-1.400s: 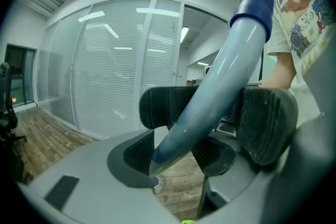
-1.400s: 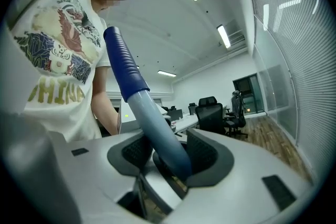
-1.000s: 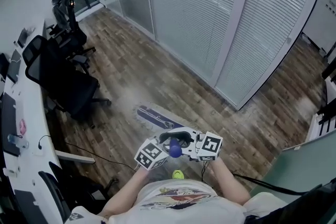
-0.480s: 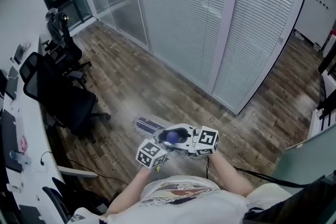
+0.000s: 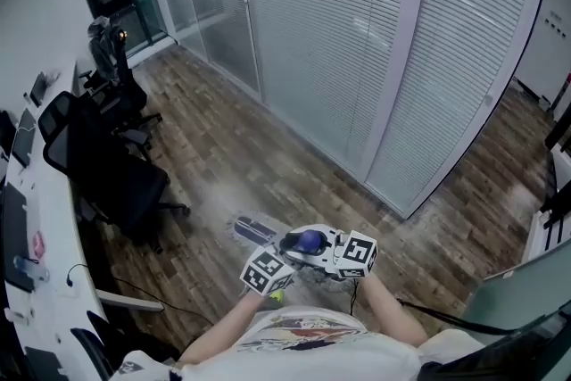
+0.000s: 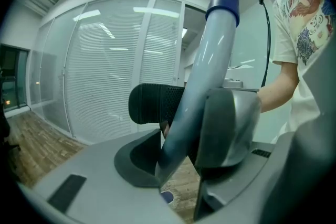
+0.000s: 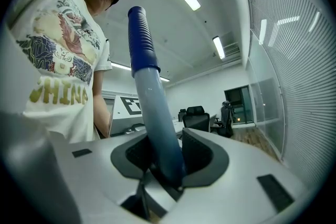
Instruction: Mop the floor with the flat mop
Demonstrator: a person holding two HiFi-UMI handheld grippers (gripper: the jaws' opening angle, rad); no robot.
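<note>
Two grippers: both were clamped on the mop's pole (image 5: 310, 240), side by side just in front of the person's chest.
Left gripper (image 6: 181, 152): its jaws stood partly open and had just been closing. They pressed on the pale blue pole from both sides, and the pole ran up between them, leaning right.
Right gripper (image 7: 167, 165): its jaws also stood partly open and had just been closing. The same pole was gripped between the dark pads and leaned left towards its ribbed dark blue end.
Pole top: from the head view it was seen almost end-on, a round dark blue knob between the two marker cubes.
Mop head (image 5: 254, 232): flat and blue-grey, it lay on the floor just beyond the grippers and was partly hidden by them.
Floor (image 5: 268, 138): dark wood planks, with a paler hazy patch around the mop head.
Person: a white printed T-shirt (image 5: 303, 339) filled the bottom of the head view, with both forearms reaching forward.
Left side: black office chairs (image 5: 116, 165) stood beside a long white desk (image 5: 49, 219).
Beyond: a glass wall (image 5: 339, 40) with closed white blinds ran across the top and right.
</note>
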